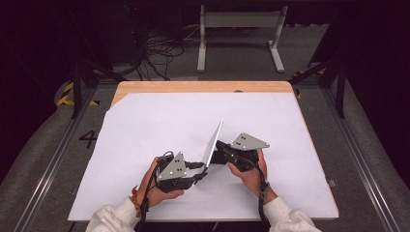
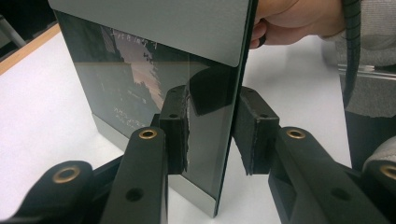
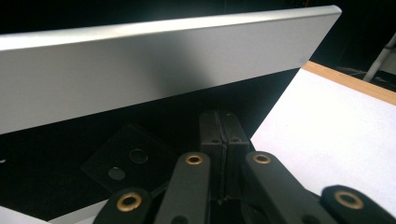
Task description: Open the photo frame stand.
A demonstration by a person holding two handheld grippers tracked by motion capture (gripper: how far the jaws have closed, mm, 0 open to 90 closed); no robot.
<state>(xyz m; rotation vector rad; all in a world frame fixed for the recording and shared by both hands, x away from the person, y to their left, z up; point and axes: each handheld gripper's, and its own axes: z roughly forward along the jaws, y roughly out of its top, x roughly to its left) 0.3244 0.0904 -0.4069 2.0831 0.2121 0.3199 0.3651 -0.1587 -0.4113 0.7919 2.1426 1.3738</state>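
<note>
A thin tablet (image 1: 212,140) with silver bands and a dark glossy face stands on its lower edge on the white sheet, its top tilted to the right. In the left gripper view the tablet (image 2: 140,70) runs askew between the jaws of my left gripper (image 2: 210,135): one pad meets the dark face and the other sits against the near edge. From above, the left gripper (image 1: 202,170) is at the tablet's lower left. My right gripper (image 1: 220,147) reaches in from the right. Its pads are pressed together under the leaning tablet (image 3: 163,65), with the right gripper (image 3: 219,140) holding nothing.
A white sheet (image 1: 159,116) covers most of the wooden table (image 1: 203,87). Floor rails run along both sides, and a white frame and loose cables lie beyond the far edge. A hand (image 2: 299,18) and grey sleeve are behind the tablet.
</note>
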